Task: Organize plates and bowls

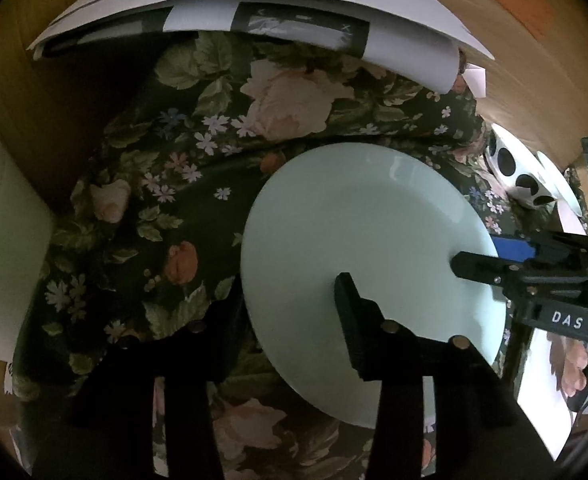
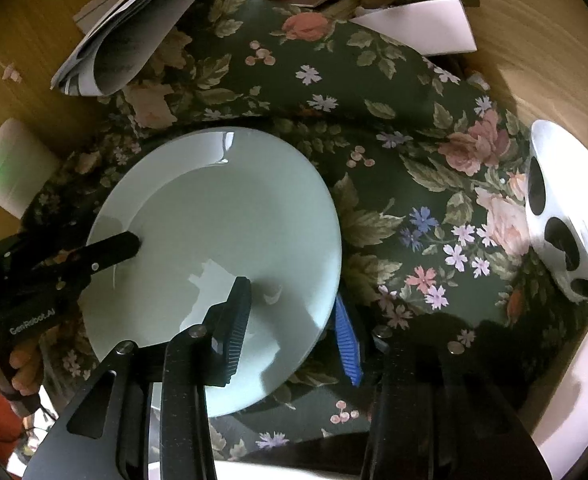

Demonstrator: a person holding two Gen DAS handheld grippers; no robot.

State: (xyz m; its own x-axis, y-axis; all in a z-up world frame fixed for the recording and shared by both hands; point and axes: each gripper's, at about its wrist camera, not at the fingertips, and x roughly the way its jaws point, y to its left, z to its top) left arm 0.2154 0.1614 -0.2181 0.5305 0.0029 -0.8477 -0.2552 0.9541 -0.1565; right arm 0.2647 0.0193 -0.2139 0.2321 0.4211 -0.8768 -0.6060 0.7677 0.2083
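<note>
Both grippers straddle opposite rims of the pale green plate (image 2: 230,240): left gripper (image 1: 286,300) and right gripper (image 2: 294,312) each narrowed over its edge, one finger above, one below. Plate rests on the floral cloth (image 2: 394,128) covering the table.

Pale green plate (image 2: 230,216), tilted above floral cloth (image 2: 394,120)

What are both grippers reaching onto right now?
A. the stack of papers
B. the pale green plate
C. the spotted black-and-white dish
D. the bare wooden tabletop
B: in both wrist views the pale green plate on the floral cloth has a finger of each gripper over its face, the left gripper from one edge and the right gripper from another.
</note>
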